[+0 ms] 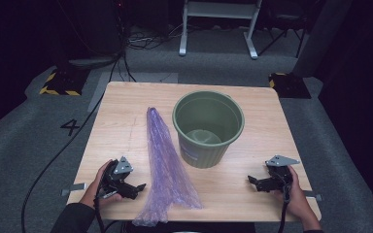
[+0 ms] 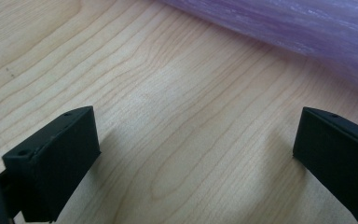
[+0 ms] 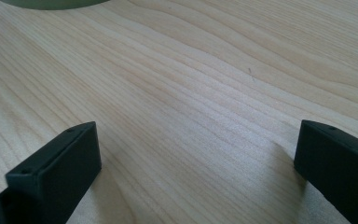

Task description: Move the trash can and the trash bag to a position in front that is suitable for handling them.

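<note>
Table (image 1: pixel 126 104) is carrying a green bin (image 1: pixel 208 127) at centre, with a purple bag (image 1: pixel 162 165) lying flat at its 8 o'clock, just beside it. Left gripper (image 1: pixel 138 186), at the bag's 9 o'clock, and right gripper (image 1: pixel 250 180), at the bin's 4 o'clock, are both gaping wide and gripping nothing.

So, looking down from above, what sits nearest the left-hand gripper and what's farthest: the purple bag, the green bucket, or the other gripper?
From the left gripper, in the high view:
1. Purple plastic bag, just beside its open fingers, toward the table's middle.
2. Green bucket, past the bag, standing farther back.
3. Right gripper, across the table's near edge.
</note>
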The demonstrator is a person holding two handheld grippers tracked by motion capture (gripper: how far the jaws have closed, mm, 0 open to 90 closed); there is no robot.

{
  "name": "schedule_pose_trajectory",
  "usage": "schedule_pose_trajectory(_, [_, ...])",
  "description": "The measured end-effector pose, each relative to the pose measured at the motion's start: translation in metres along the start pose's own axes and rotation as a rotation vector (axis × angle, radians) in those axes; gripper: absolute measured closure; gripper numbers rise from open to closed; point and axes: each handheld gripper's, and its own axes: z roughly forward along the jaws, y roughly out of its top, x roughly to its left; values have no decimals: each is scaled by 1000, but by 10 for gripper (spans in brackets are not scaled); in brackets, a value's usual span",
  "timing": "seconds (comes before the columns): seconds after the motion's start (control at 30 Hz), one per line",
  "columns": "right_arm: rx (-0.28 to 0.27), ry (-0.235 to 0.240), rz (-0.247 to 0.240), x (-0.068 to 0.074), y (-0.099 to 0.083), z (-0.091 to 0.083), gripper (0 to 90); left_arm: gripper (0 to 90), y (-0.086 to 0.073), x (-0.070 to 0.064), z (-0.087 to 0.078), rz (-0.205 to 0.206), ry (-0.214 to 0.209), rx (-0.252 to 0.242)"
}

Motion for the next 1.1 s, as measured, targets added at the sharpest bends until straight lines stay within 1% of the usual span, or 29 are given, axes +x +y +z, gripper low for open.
schedule_pose_trajectory(0.1, [-1,-2,-2,1,0,0,4,0,0,1,0,7,-3,0])
schedule_pose_trajectory(0.27, [-9,-12,-22,3,0,-1,4,0,1,1,1,11,-10,-2])
schedule_pose_trajectory(0.3, [-13,-3,-39,2,0,-1,14,0,1,1,1,14,-13,-2])
schedule_pose_trajectory(0.37, [-13,4,-44,2,0,-1,21,0,1,2,1,16,-14,-1])
schedule_pose_trajectory(0.43, [-22,18,-65,3,2,-1,103,0,1,2,1,21,-19,-2])
schedule_pose_trajectory(0.47, [-22,18,-65,3,2,-1,103,0,1,1,1,22,-19,-2])
schedule_pose_trajectory(0.5, [-27,21,-75,4,3,-2,185,0,1,1,1,23,-20,-1])
schedule_pose_trajectory(0.53, [-32,25,-94,6,6,-3,218,0,1,1,1,24,-21,-2])
schedule_pose_trajectory(0.6, [-53,28,-110,9,10,-7,143,0,2,1,2,27,-25,-1])
schedule_pose_trajectory(0.63, [-86,48,-110,9,15,-12,188,0,2,2,2,36,-30,-3])
schedule_pose_trajectory(0.67, [-96,61,-105,9,18,-13,171,0,2,2,2,36,-30,-3])
schedule_pose_trajectory(0.7, [-96,61,-105,9,18,-13,171,0,3,2,2,38,-33,-1])
schedule_pose_trajectory(0.73, [-109,80,-103,9,23,-15,166,0,3,2,3,42,-36,-1])
schedule_pose_trajectory(0.77, [-109,80,-103,9,23,-15,166,0,3,2,3,44,-39,-1])
schedule_pose_trajectory(0.8, [-121,95,-129,10,30,-17,181,0,3,2,3,46,-41,-1])
schedule_pose_trajectory(0.83, [-127,102,-142,11,34,-18,192,0,3,2,3,48,-44,-2])
schedule_pose_trajectory(0.87, [-127,102,-142,11,34,-18,192,0,3,2,3,48,-44,-2])
schedule_pose_trajectory(0.9, [-137,110,-157,12,40,-21,201,0,3,1,3,52,-46,-1])
schedule_pose_trajectory(0.97, [-158,113,-168,13,49,-24,207,1,3,1,3,57,-48,-1])
schedule_pose_trajectory(1.1, [-226,121,-165,15,65,-32,205,2,3,1,3,59,-50,-2])
